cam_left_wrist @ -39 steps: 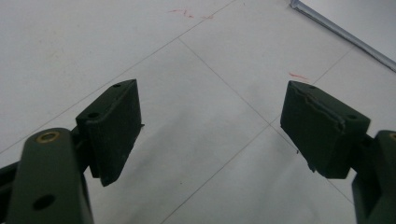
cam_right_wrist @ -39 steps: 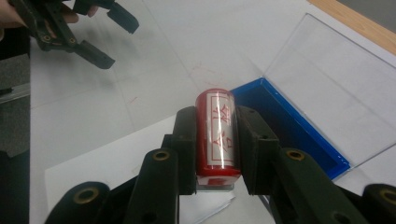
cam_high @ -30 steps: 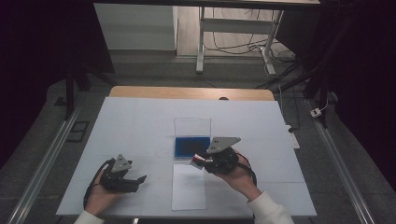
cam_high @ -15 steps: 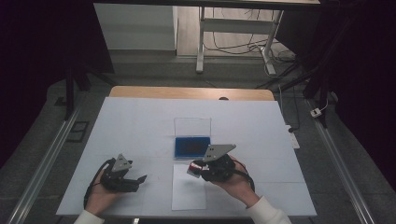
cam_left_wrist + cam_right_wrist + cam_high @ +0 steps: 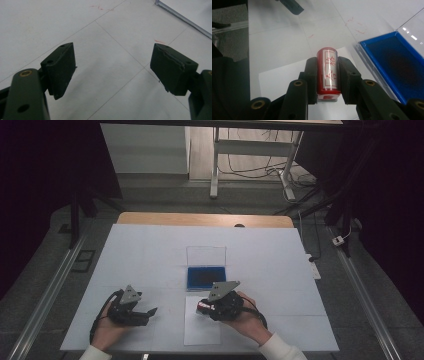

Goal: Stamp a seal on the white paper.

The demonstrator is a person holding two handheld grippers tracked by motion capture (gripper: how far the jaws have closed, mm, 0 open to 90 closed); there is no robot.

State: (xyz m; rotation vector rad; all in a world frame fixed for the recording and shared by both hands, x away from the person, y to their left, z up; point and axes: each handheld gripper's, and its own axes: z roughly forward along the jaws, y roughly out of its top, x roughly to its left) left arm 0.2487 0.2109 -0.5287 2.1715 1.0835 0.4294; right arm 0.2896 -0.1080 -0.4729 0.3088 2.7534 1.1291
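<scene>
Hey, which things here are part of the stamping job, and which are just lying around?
In the job:
- red stamp, clamped in the right tongs
- blue ink pad, lid open
- paper sheet under the stamp

Lying about:
- left tongs, open, holding nothing
- white table cover

In the right gripper view, the right tongs (image 5: 327,75) cover both flanks and the lower end of the red stamp (image 5: 329,71), so its printing face cannot be seen. The blue ink pad (image 5: 397,65), just right of those tongs, is cut off by the picture's right edge. From the high view, the stamp's lettering is too small to read.
</scene>
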